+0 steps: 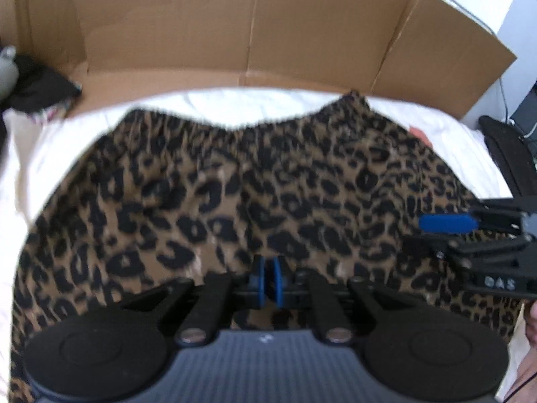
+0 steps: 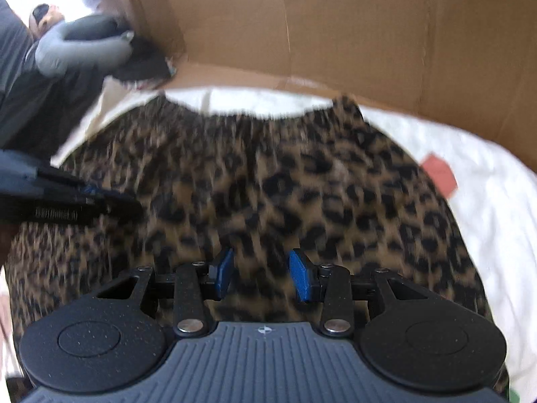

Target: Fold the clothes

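White bedding (image 1: 50,154) covers the work surface, and on it lies the task's garment: a leopard-print piece of clothing (image 1: 255,184) with a gathered elastic waistband (image 1: 235,124) along its far edge, spread fairly flat and filling most of both wrist views. Its tan fabric with black spots reaches from the waistband down under both tools. Low in the left wrist view, the left gripper (image 1: 267,280) points steeply down at the cloth with its two blue pads (image 1: 258,278) drawn almost together – effectively closed – and whether any fabric is pinched between them cannot be told. In the right wrist view, the right gripper (image 2: 261,275) hangs over the print with its blue pads (image 2: 300,277) clearly apart, open, with only the patterned cloth visible below the gap and nothing gripped. Each tool also appears at the edge of the other's view (the right one from the right side, the left one from the left, blurred). Beyond the garment, a brown cardboard wall (image 1: 255,30) stands upright along the back of the bedding. A small reddish square (image 2: 440,174) lies on the white sheet just beside the garment's right edge. At far left – past the cardboard's corner – sits a dark bundle of cloth (image 2: 144,62) with a grey rounded object (image 2: 80,50) against it.
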The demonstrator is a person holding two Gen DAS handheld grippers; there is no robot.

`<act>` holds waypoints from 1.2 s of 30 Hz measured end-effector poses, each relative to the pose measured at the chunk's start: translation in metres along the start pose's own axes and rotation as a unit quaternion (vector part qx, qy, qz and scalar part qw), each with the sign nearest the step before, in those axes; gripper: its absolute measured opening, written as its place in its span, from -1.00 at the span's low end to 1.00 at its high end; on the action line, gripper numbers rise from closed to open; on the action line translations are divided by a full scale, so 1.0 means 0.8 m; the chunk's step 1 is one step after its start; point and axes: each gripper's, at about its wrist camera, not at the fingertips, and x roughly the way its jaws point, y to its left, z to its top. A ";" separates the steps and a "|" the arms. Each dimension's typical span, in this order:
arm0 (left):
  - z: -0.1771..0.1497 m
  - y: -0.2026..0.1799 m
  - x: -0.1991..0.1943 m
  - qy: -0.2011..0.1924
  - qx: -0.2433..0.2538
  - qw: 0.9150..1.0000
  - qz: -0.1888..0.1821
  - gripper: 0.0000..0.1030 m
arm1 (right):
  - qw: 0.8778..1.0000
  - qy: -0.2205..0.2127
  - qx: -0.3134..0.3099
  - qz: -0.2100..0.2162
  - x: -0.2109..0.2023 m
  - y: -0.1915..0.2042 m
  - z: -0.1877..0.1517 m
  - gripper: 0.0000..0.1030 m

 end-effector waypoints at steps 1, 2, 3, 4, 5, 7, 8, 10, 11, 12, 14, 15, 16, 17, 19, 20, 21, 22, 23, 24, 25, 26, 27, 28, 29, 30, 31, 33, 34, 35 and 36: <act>-0.004 0.001 0.000 0.002 0.000 1.000 0.000 -0.84 | 1.000 0.004 0.000 -0.001 -0.003 -0.004 -0.009 -0.14; -0.007 0.002 0.000 0.003 0.000 1.000 -0.001 -0.84 | 1.000 0.007 0.000 -0.002 -0.005 -0.009 -0.018 -0.14; -0.011 0.002 0.000 0.003 0.001 1.000 -0.002 -0.84 | 1.000 0.011 0.000 -0.003 -0.008 -0.013 -0.027 -0.14; -0.014 0.003 -0.001 0.004 0.001 1.000 -0.003 -0.84 | 1.000 0.011 0.000 0.000 -0.012 -0.018 -0.037 -0.14; -0.017 0.004 -0.002 0.004 0.001 1.000 -0.004 -0.84 | 1.000 0.012 -0.001 0.003 -0.015 -0.022 -0.046 -0.14; -0.024 0.006 -0.003 0.009 0.002 1.000 -0.009 -0.84 | 1.000 0.013 -0.007 0.002 -0.021 -0.025 -0.060 -0.14; -0.027 0.006 -0.003 0.012 0.004 1.000 -0.011 -0.84 | 1.000 0.013 -0.012 0.001 -0.023 -0.024 -0.066 -0.14; -0.034 0.007 -0.005 0.016 0.011 1.000 -0.013 -0.85 | 0.999 0.017 -0.026 -0.006 -0.026 -0.020 -0.070 -0.14; -0.037 0.007 -0.006 0.019 0.016 1.000 -0.014 -0.85 | 0.999 0.019 -0.033 -0.010 -0.027 -0.019 -0.072 -0.15; -0.040 0.007 -0.007 0.022 0.024 0.999 -0.014 -0.85 | 0.999 0.023 -0.038 -0.017 -0.028 -0.018 -0.072 -0.15; -0.045 0.007 -0.011 0.028 0.044 0.999 -0.012 -0.86 | 0.998 0.031 -0.049 -0.031 -0.031 -0.018 -0.072 -0.15; -0.046 0.007 -0.013 0.031 0.051 0.998 -0.013 -0.86 | 0.997 0.035 -0.053 -0.039 -0.032 -0.018 -0.072 -0.15; -0.047 0.008 -0.016 0.033 0.051 0.998 -0.014 -0.86 | 0.997 0.038 -0.054 -0.047 -0.035 -0.017 -0.073 -0.15; -0.047 0.010 -0.021 0.034 0.048 0.998 -0.014 -0.86 | 0.996 0.041 -0.054 -0.055 -0.038 -0.017 -0.073 -0.15; -0.049 0.010 -0.034 0.031 0.040 0.999 -0.019 -0.86 | 0.997 0.034 -0.056 -0.051 -0.051 -0.012 -0.075 -0.15; -0.051 0.009 -0.041 0.028 0.037 0.999 -0.026 -0.86 | 0.997 0.026 -0.058 -0.043 -0.058 -0.008 -0.075 -0.14; -0.055 0.007 -0.047 0.027 0.034 0.998 -0.034 -0.86 | 0.998 0.019 -0.058 -0.026 -0.065 -0.002 -0.076 -0.15; -0.060 0.004 -0.052 0.028 0.032 0.998 -0.041 -0.86 | 0.998 0.016 -0.061 -0.013 -0.068 0.004 -0.077 -0.15; -0.065 0.001 -0.058 0.029 0.029 0.998 -0.048 -0.86 | 0.998 0.014 -0.063 0.000 -0.072 0.010 -0.079 -0.15; -0.070 -0.003 -0.063 0.030 0.027 0.998 -0.055 -0.86 | 0.998 0.017 -0.058 0.014 -0.073 0.017 -0.081 -0.14; -0.075 -0.008 -0.066 0.032 0.026 0.997 -0.061 -0.86 | 0.998 0.019 -0.053 0.028 -0.073 0.023 -0.084 -0.14; -0.081 -0.014 -0.068 0.036 0.026 0.997 -0.067 -0.86 | 0.997 0.023 -0.053 0.041 -0.072 0.031 -0.088 -0.15; -0.087 -0.019 -0.070 0.040 0.026 0.996 -0.073 -0.86 | 0.997 0.027 -0.053 0.053 -0.071 0.039 -0.092 -0.15; -0.093 -0.023 -0.070 0.045 0.026 0.996 -0.079 -0.85 | 0.996 0.033 -0.058 0.057 -0.069 0.046 -0.096 -0.15; -0.100 -0.027 -0.070 0.050 0.026 0.995 -0.082 -0.85 | 0.995 0.039 -0.062 0.061 -0.068 0.052 -0.101 -0.15; -0.108 -0.031 -0.067 0.057 0.024 0.995 -0.084 -0.85 | 0.995 0.047 -0.064 0.059 -0.065 0.054 -0.105 -0.14; -0.115 -0.033 -0.065 0.064 0.022 0.994 -0.085 -0.85 | 0.995 0.054 -0.065 0.058 -0.062 0.056 -0.109 -0.14; -0.128 -0.037 -0.061 0.074 0.015 0.993 -0.087 -0.86 | 0.994 0.069 -0.067 0.055 -0.057 0.060 -0.117 -0.15; -0.134 -0.038 -0.060 0.078 0.012 0.993 -0.089 -0.86 | 0.994 0.076 -0.064 0.053 -0.056 0.057 -0.121 -0.15; -0.140 -0.040 -0.059 0.083 0.008 0.993 -0.090 -0.86 | 0.994 0.079 -0.061 0.054 -0.058 0.054 -0.126 -0.15; -0.146 -0.041 -0.059 0.086 0.005 0.992 -0.091 -0.86 | 0.994 0.081 -0.058 0.054 -0.060 0.050 -0.130 -0.15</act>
